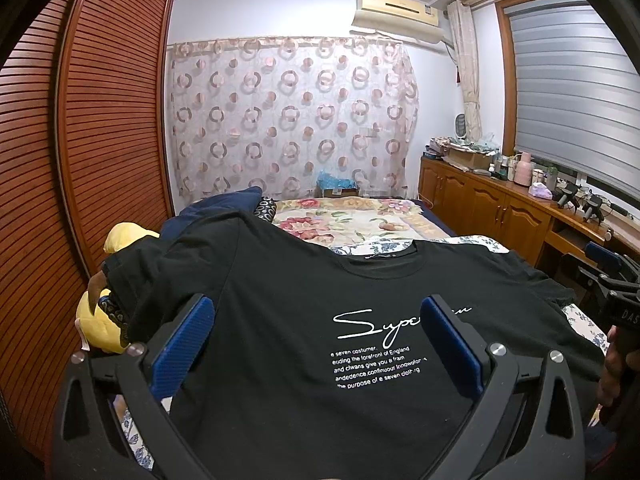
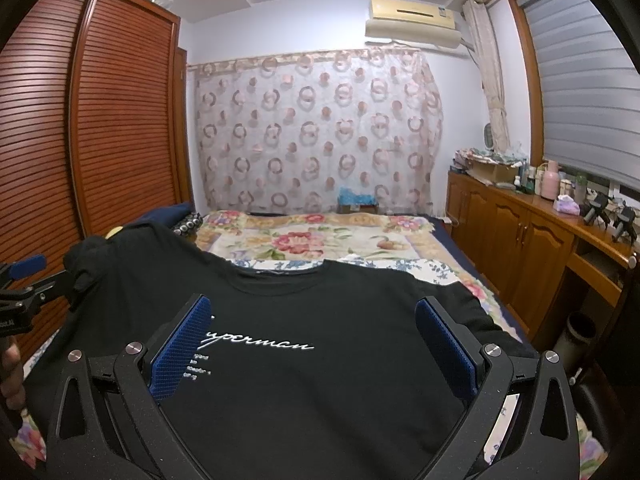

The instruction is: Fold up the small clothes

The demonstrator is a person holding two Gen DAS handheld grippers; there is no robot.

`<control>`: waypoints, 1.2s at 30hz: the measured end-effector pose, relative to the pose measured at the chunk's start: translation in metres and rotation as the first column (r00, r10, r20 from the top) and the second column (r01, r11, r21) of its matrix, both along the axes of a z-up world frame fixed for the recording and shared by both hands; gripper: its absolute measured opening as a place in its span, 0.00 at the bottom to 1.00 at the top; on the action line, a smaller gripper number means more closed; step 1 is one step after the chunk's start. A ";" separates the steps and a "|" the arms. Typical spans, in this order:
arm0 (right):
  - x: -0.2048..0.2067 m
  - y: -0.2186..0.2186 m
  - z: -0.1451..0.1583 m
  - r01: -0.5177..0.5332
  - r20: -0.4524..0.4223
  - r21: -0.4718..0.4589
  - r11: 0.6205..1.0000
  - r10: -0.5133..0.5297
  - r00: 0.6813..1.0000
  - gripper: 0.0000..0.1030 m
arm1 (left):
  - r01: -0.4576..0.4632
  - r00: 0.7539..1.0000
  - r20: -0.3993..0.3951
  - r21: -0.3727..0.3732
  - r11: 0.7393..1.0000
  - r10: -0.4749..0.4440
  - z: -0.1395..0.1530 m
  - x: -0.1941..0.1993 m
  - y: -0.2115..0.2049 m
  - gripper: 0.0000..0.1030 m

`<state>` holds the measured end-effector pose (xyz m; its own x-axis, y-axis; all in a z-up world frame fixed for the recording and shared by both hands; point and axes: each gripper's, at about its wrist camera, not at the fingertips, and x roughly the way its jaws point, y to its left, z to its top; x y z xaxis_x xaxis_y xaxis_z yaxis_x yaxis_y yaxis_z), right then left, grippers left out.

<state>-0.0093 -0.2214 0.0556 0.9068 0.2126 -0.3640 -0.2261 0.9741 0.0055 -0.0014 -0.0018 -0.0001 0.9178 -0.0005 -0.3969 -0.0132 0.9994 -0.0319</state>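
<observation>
A black T-shirt [image 1: 304, 288] with white print lies spread face up on the bed, collar away from me; it also shows in the right wrist view [image 2: 320, 312]. My left gripper [image 1: 318, 322] is open, its blue pads wide apart above the shirt's chest print, holding nothing. My right gripper [image 2: 312, 322] is open above the shirt's right half, empty. The right gripper also shows at the right edge of the left wrist view [image 1: 608, 280]. The left sleeve [image 1: 132, 268] is bunched over a yellow soft toy.
A yellow soft toy [image 1: 100, 320] lies at the bed's left edge by the brown slatted wardrobe [image 1: 80, 140]. A floral blanket [image 1: 352, 220] covers the far bed. A wooden cabinet [image 2: 532, 232] with bottles runs along the right wall.
</observation>
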 end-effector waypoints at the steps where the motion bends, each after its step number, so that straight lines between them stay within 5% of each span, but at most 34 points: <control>1: 0.000 0.000 0.000 0.000 0.000 0.001 1.000 0.000 1.000 1.00 | 0.001 1.000 0.000 0.000 1.000 -0.001 0.000 0.000 0.000 1.00; 36: -0.002 0.000 0.001 0.001 0.001 0.004 1.000 -0.001 1.000 1.00 | -0.003 1.000 0.015 0.010 1.000 0.003 0.008 -0.004 -0.003 1.00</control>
